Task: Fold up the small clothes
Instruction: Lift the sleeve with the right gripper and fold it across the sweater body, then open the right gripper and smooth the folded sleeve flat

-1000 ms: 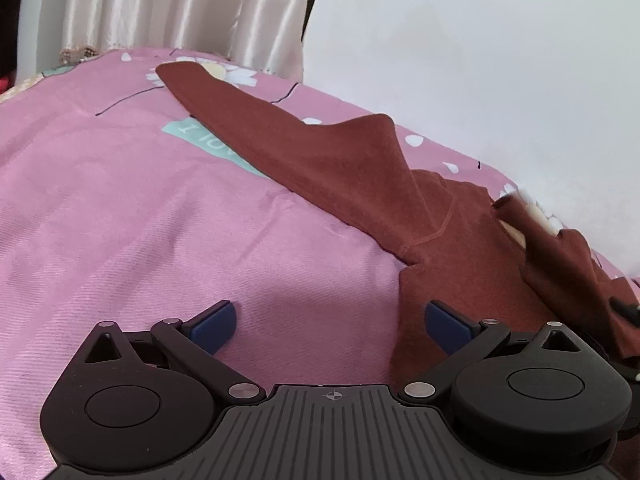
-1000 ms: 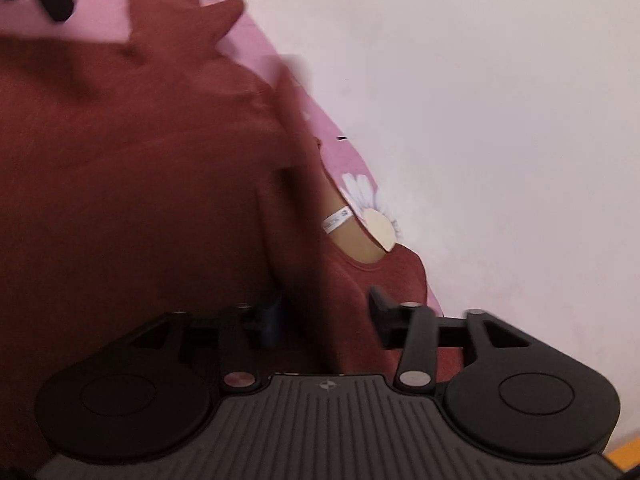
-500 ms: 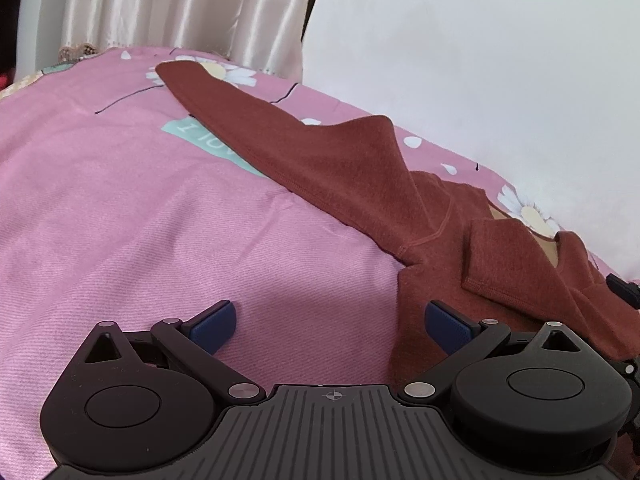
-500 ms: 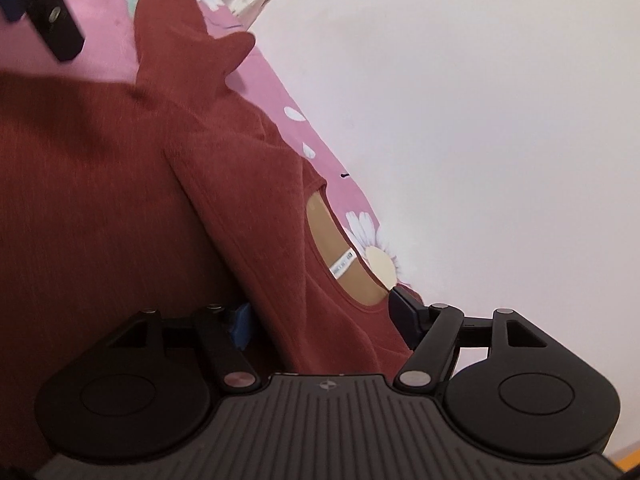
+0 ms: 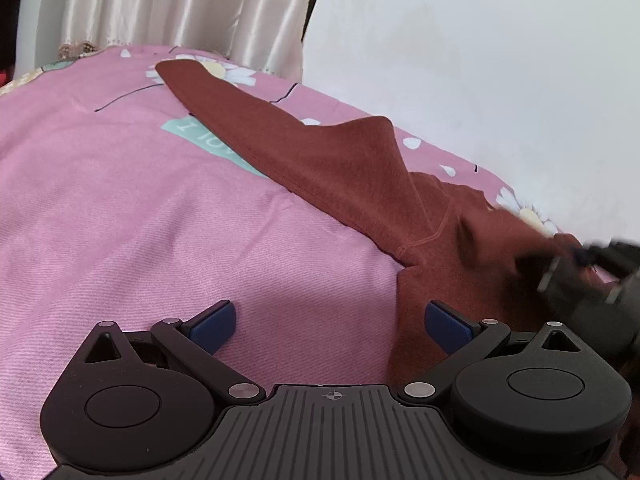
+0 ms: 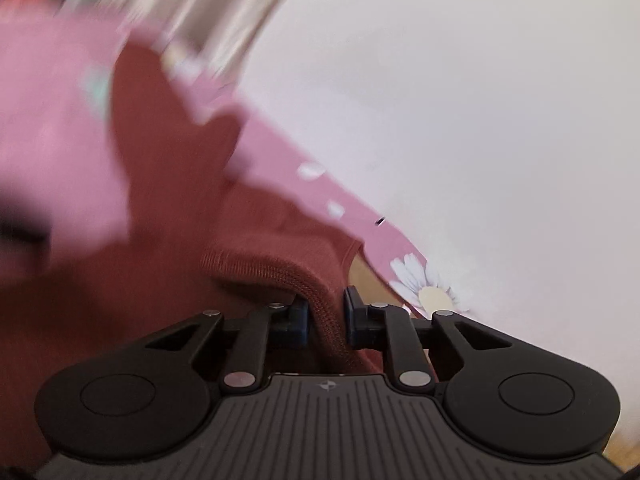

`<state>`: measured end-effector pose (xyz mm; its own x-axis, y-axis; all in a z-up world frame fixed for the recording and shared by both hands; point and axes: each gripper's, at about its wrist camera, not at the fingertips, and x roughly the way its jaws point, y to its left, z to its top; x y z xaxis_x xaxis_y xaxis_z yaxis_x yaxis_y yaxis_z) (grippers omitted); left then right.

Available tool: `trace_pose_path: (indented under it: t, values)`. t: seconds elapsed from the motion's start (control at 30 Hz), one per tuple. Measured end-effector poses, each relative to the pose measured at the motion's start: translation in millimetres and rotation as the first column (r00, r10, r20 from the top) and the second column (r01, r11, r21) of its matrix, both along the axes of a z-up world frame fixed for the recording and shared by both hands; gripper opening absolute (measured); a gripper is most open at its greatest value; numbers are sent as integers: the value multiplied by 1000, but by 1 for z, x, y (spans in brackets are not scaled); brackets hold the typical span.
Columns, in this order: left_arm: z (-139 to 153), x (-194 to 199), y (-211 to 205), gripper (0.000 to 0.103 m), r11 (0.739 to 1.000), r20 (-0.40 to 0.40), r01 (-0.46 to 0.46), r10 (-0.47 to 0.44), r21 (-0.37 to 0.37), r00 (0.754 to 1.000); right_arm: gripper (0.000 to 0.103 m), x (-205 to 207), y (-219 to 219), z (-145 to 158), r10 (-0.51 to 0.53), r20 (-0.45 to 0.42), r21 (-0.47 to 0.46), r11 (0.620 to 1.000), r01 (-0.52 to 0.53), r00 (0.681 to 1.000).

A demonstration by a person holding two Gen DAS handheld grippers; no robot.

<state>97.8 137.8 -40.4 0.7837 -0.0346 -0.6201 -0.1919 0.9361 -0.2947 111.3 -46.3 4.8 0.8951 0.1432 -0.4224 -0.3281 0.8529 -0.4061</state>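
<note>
A rust-brown knit sweater (image 5: 340, 172) lies spread on a pink flowered bedsheet (image 5: 120, 200), one sleeve stretching to the far left. My left gripper (image 5: 330, 318) hangs open above the sheet; its right pad (image 5: 444, 320) is at the sweater's near edge and nothing is between the pads. The right gripper (image 6: 326, 312) has its jaws closing, with the sweater's ribbed edge (image 6: 320, 304) filling the gap between the pads, which press on it. In the left wrist view the right gripper (image 5: 580, 272) is a dark blur at the sweater's right side.
A white wall (image 5: 480, 60) runs close along the far side of the bed. Cream curtains (image 5: 180, 4) hang behind the bed's far left corner. Bare pink sheet spreads left of the sweater.
The right gripper has closed on the ribbed edge of the folded-over part and lifted it, rolling as it rose. The left gripper has stayed put and open.
</note>
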Motion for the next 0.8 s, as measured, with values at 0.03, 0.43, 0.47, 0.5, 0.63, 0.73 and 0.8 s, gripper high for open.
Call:
trace_pose_path:
  t: [0.03, 0.43, 0.47, 0.5, 0.63, 0.73, 0.8]
  values:
    - [0, 0, 0, 103, 1000, 0, 0, 0, 0, 1000, 20, 0, 0, 10, 3, -6, 66, 998, -3, 1000]
    - [-1, 0, 0, 103, 1000, -4, -3, 3, 1, 1000, 78, -42, -49, 13, 25, -144, 143, 990, -4, 989]
    - [-1, 1, 0, 103, 1000, -7, -2, 2, 4, 1000, 82, -49, -71, 18, -17, -136, 157, 987, 38, 991]
    - [0, 1, 0, 103, 1000, -10, -1, 1, 7, 1000, 83, -52, -84, 17, -50, -132, 165, 984, 72, 990]
    - [6, 2, -3, 103, 999, -41, 1, 0, 33, 999, 85, -65, -156, 13, -220, -137, 165, 956, 241, 966]
    - [20, 1, -8, 103, 998, -35, 30, -28, 53, 999, 85, -67, -198, 2, -306, -181, 183, 923, 338, 935]
    - [32, 5, -17, 103, 994, -23, 58, -56, 90, 998, 85, -64, -214, -6, -348, -204, 180, 905, 384, 915]
